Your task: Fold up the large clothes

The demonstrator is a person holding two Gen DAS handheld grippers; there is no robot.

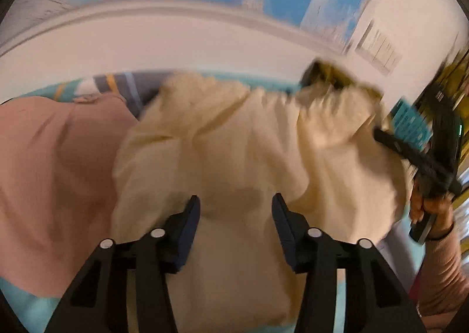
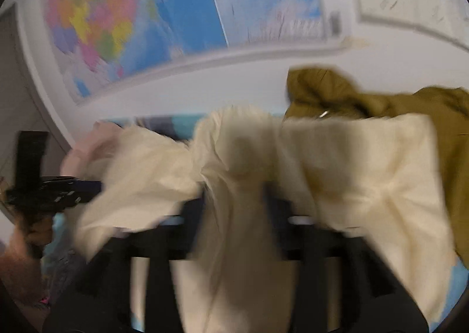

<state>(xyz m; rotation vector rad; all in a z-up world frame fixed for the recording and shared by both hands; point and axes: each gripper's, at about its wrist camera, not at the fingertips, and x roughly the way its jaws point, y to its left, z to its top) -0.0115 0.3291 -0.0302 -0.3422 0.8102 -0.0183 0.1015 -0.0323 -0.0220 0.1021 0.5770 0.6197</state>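
The left gripper's (image 1: 236, 212) fingers stand apart over the cream garment (image 1: 249, 151), clamping nothing. The right gripper's (image 2: 234, 209) are blurred, with a fold of cream cloth draped between them; whether they pinch it I cannot tell. The garment lies crumpled straight ahead of both, stretched side to side between a pink garment (image 1: 49, 174) and an olive one (image 2: 366, 98); no containers show.
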